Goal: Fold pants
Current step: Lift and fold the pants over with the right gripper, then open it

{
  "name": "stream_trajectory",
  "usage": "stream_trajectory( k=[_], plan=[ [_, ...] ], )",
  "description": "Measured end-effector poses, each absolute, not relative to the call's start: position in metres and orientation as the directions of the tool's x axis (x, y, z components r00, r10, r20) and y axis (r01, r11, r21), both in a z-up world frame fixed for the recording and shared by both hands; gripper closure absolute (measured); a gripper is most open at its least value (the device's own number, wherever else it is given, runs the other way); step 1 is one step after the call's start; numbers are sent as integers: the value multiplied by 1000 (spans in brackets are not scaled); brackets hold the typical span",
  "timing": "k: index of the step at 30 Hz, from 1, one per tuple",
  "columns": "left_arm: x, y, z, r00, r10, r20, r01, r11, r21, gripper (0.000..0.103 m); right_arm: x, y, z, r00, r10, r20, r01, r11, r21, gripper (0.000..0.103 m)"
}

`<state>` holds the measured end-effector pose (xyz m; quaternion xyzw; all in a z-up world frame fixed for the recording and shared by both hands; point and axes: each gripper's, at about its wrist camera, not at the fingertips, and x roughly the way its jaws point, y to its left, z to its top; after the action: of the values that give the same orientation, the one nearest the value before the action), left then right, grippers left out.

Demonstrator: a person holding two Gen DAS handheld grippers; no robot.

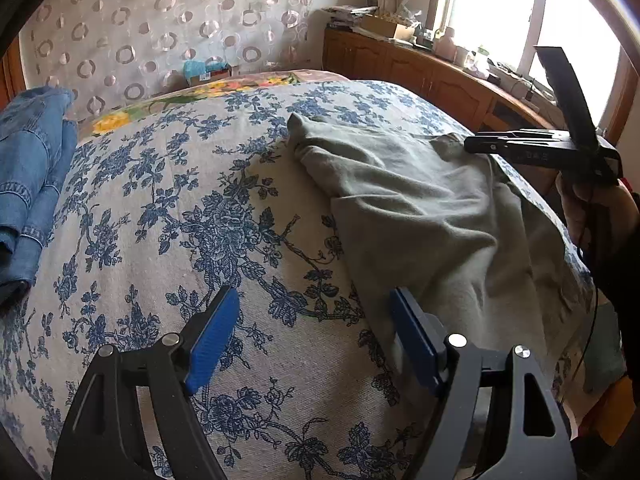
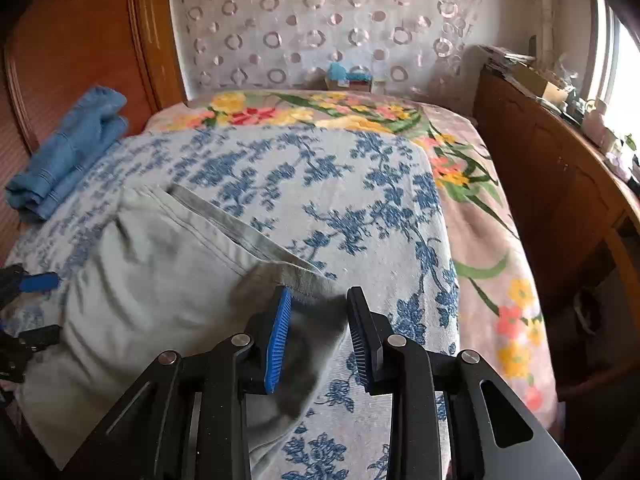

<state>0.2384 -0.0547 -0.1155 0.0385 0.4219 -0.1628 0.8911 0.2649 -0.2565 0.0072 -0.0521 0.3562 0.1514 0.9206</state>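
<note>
On the bed [image 1: 168,208], over a blue-floral sheet [image 2: 320,184], the grey-green pants [image 1: 420,208] lie rumpled toward the side nearest the wooden cabinets [image 1: 420,76], one end reaching mid-bed. The left tongs [image 1: 316,332] stand wide apart and hold nothing, just beside the pants' near edge with bare sheet ahead; the right tongs [image 2: 320,332] are parted around a corner of the pants, not closed on it. Folded denim [image 2: 68,160] sits well apart at the far edge, by the headboard [image 2: 80,40].

Both wrist cams low over bed [image 1: 168,208], facing headboard wall; share pants [image 2: 160,264].
</note>
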Motion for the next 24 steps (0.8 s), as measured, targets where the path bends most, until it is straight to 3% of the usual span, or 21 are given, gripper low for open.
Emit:
stream_trajectory(
  k=[4, 24],
  plan=[
    [238, -56, -116, 591, -255, -765, 323, 944, -65, 24, 274, -266, 1, 719, 139, -681, -224, 974, -38, 73],
    [194, -58, -92, 648, -274, -711, 327, 943, -65, 24, 156, -293, -1, 749, 277, -602, -287, 954, 82, 73]
  ],
)
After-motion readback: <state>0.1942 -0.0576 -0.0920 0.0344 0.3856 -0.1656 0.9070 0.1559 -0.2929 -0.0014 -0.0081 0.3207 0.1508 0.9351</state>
